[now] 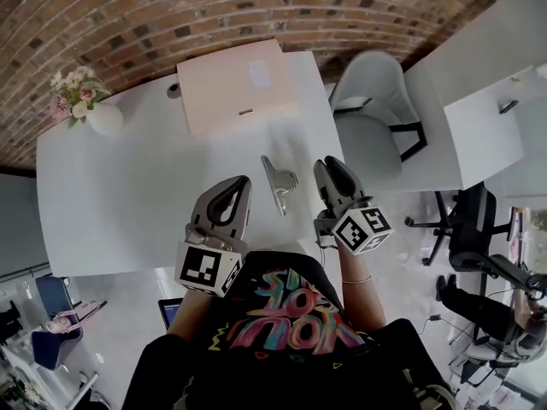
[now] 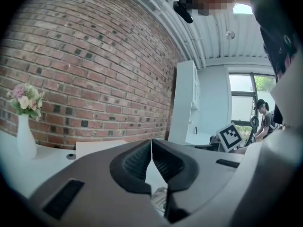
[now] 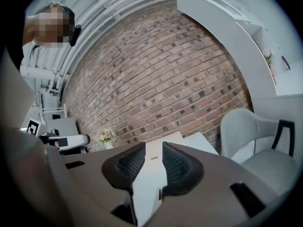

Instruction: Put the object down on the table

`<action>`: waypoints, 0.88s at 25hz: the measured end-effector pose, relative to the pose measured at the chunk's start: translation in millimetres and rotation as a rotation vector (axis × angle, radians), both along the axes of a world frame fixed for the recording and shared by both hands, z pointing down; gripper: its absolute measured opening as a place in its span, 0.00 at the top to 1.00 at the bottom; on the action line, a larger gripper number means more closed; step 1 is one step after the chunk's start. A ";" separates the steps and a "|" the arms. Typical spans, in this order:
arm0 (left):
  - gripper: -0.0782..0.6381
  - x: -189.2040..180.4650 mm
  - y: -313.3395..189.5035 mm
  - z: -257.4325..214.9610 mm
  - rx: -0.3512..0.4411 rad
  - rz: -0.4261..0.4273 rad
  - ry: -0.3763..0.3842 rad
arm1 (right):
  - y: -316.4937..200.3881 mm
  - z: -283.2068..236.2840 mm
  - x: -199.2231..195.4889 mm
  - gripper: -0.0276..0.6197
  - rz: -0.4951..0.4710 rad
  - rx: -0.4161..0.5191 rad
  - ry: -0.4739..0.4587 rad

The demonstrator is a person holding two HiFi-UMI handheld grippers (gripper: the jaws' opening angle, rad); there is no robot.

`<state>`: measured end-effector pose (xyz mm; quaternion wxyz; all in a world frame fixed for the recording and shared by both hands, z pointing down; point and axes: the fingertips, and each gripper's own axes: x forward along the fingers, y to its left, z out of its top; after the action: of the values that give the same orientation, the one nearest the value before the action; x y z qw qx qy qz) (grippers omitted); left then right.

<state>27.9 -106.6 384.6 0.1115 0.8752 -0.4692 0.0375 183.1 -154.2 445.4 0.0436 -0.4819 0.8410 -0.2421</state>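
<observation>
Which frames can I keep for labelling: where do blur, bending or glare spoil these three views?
Head view: fisheye bows the table edges; the metal object looks slightly smeared. Left gripper view: dark corners, curved brick wall, pale, bright window. Right gripper view: dark corners too, the wall arches, no glare.

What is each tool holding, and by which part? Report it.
Nothing is held. The left tool is shut with empty jaws; the right tool is open and empty. The silver metal clip lies on the white table between them.
</observation>
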 end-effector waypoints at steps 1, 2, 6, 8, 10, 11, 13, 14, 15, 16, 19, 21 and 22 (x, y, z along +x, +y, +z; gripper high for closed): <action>0.85 -1.1 -0.9 -4.0 0.011 -0.002 0.003 | -0.5 -11.5 -2.7 0.77 -0.012 0.030 0.019; 0.85 -2.8 -1.9 -8.3 0.022 -0.006 0.005 | -0.7 -23.1 -6.3 0.77 -0.026 0.060 0.037; 0.85 -9.2 -3.7 -20.7 0.052 -0.025 0.020 | 2.8 -62.8 -22.0 0.77 -0.089 0.170 0.139; 0.85 -11.7 -3.6 -23.6 0.059 -0.032 0.024 | 7.4 -78.3 -28.1 0.77 -0.113 0.218 0.194; 0.85 -14.8 -4.5 -25.3 0.063 -0.039 0.025 | 12.4 -92.7 -31.8 0.77 -0.123 0.261 0.229; 0.85 -16.4 -5.2 -25.8 0.065 -0.042 0.024 | 14.9 -99.4 -32.5 0.78 -0.120 0.279 0.238; 0.85 -19.6 -6.0 -26.5 0.065 -0.049 0.022 | 19.7 -110.6 -31.9 0.80 -0.108 0.304 0.249; 0.85 -20.8 -6.1 -26.8 0.065 -0.052 0.023 | 21.9 -115.3 -31.3 0.80 -0.101 0.314 0.254; 0.85 -21.7 -6.2 -26.9 0.065 -0.054 0.024 | 24.1 -119.6 -30.8 0.80 -0.095 0.322 0.257; 0.85 -22.3 -6.4 -26.7 0.065 -0.054 0.026 | 26.3 -123.3 -30.7 0.81 -0.091 0.330 0.260; 0.85 -23.1 -8.1 -26.3 0.065 -0.053 0.030 | 31.4 -122.9 -30.7 0.82 -0.100 0.335 0.322; 0.85 -23.9 -9.5 -27.1 0.063 -0.055 0.031 | 31.7 -121.0 -32.7 0.84 -0.111 0.333 0.362; 0.85 -24.1 -10.0 -27.4 0.063 -0.054 0.030 | 31.0 -122.7 -34.3 0.84 -0.109 0.333 0.363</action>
<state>3.8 -116.6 357.2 0.0921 0.8656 -0.4921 0.0064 148.8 -123.2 322.7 -0.0424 -0.4576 0.8881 -0.0115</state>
